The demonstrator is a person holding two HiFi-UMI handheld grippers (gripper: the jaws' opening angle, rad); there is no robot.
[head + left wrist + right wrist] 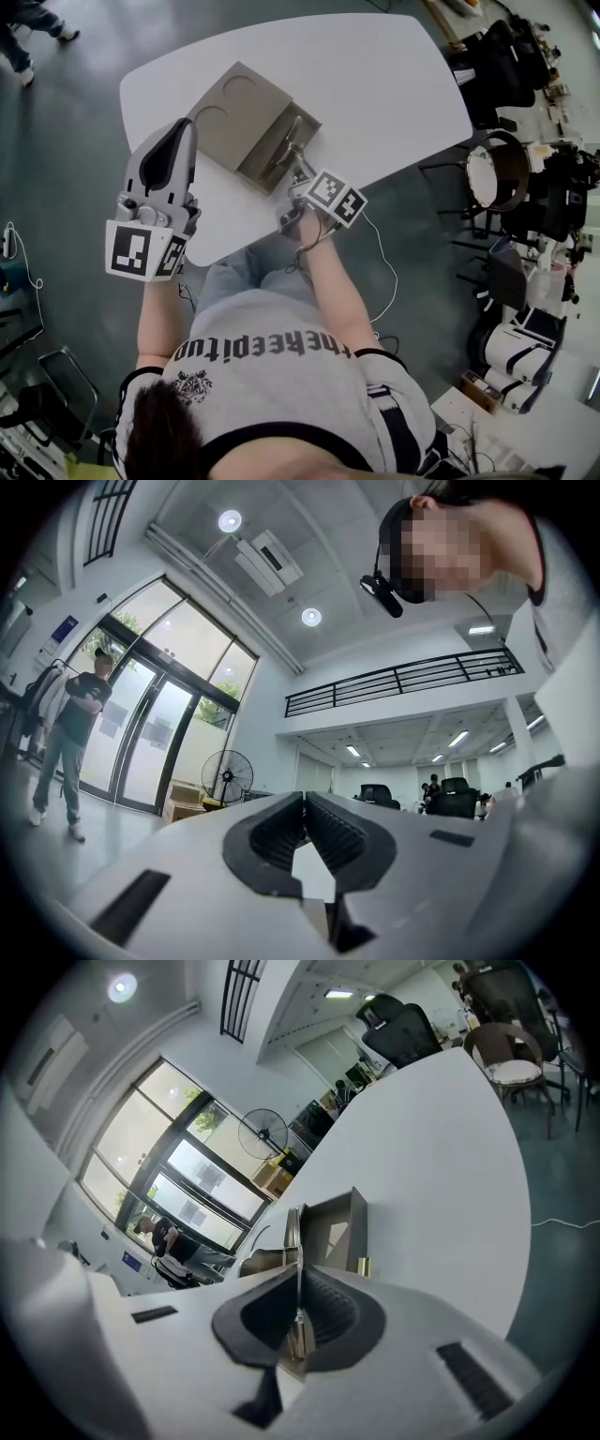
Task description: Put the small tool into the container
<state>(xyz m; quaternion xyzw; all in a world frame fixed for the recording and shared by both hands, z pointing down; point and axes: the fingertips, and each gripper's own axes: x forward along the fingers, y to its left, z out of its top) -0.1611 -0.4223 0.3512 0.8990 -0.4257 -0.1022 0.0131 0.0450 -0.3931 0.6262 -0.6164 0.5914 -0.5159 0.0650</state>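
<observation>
A grey-brown container (234, 122) lies open on the white table (375, 84), its lid with two round hollows folded out to the left. My right gripper (298, 172) is shut on a thin metal tool (287, 145) whose far end reaches over the container's deep compartment. In the right gripper view the tool (296, 1241) stands edge-on between the pads, with the container (336, 1227) just ahead. My left gripper (185, 127) hovers left of the container, shut, with nothing in it. In its own view the left gripper (304, 804) points up into the room.
The table's near edge (244, 248) runs just under both grippers. A white cable (382, 258) hangs off the right gripper. Chairs (497, 169) and gear crowd the floor to the right. A person (70, 733) stands by the glass doors, a floor fan (228, 775) beyond.
</observation>
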